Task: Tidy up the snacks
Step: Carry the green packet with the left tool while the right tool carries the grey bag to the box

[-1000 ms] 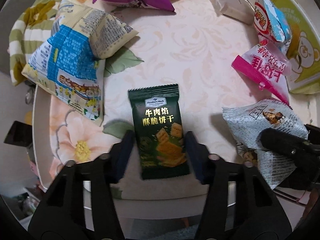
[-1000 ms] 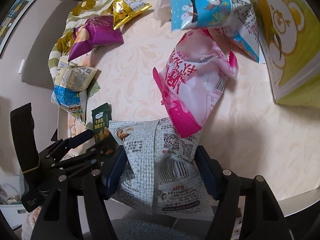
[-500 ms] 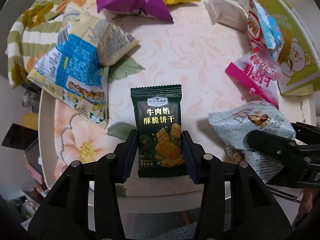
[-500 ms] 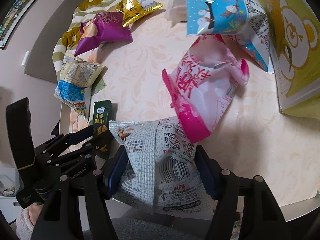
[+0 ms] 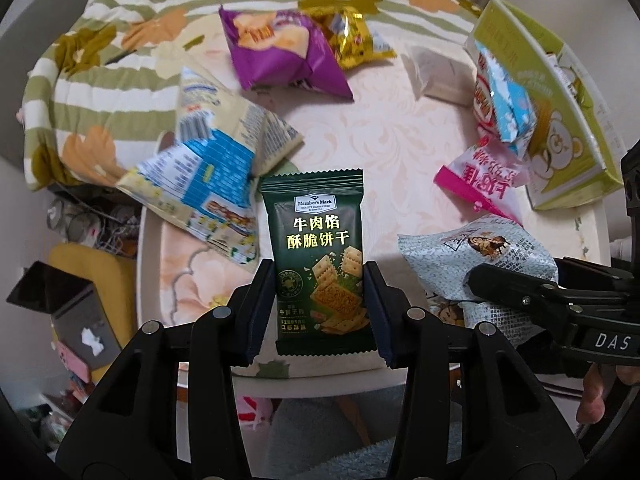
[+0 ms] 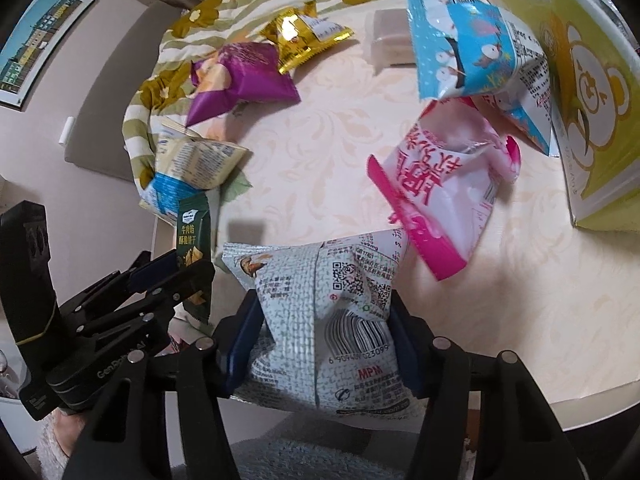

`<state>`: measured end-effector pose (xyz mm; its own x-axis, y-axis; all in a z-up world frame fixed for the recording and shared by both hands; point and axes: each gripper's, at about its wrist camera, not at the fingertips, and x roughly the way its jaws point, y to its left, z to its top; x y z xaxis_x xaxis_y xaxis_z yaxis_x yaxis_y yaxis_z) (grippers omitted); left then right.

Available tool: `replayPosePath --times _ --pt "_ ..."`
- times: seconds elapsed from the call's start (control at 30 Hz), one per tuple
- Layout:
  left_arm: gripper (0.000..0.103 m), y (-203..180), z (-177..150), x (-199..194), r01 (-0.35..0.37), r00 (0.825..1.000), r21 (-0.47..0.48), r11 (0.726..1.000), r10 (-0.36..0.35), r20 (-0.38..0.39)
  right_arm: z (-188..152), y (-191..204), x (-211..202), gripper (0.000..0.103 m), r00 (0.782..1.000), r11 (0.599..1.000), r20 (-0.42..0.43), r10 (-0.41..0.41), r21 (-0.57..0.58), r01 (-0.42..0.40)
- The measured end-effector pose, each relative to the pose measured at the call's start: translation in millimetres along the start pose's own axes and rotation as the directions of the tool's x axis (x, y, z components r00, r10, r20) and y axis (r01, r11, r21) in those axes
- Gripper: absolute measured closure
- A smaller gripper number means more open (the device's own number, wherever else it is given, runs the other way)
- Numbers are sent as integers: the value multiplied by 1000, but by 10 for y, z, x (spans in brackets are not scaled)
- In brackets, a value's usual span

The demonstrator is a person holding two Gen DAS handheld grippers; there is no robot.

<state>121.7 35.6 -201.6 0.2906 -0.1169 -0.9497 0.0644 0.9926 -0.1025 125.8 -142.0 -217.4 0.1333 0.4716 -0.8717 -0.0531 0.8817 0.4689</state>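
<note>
Lifted off the table [image 5: 420,152], green packet [image 5: 320,264] sits clamped in left tool [image 5: 318,312].

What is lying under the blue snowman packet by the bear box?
The pink-and-white packet has its top end tucked under the blue snowman packet. Whatever else lies beneath is hidden. The bear box stands beside it.

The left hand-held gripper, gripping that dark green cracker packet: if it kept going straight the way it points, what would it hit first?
Probably the bare cream patterned tabletop just beyond the dark green cracker packet in the left hand-held gripper; depth is hard to judge.
</note>
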Motion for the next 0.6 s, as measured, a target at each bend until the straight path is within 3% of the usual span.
replayPosePath --times 0.37,0.6 --pt "63 72 159 -496 57 994 48 997 -62 95 26 260 -458 48 989 1000 145 5 0 -5" --pt "63 -134 424 -815 97 981 138 986 -118 153 63 216 -972 48 955 999 294 -29 39 18"
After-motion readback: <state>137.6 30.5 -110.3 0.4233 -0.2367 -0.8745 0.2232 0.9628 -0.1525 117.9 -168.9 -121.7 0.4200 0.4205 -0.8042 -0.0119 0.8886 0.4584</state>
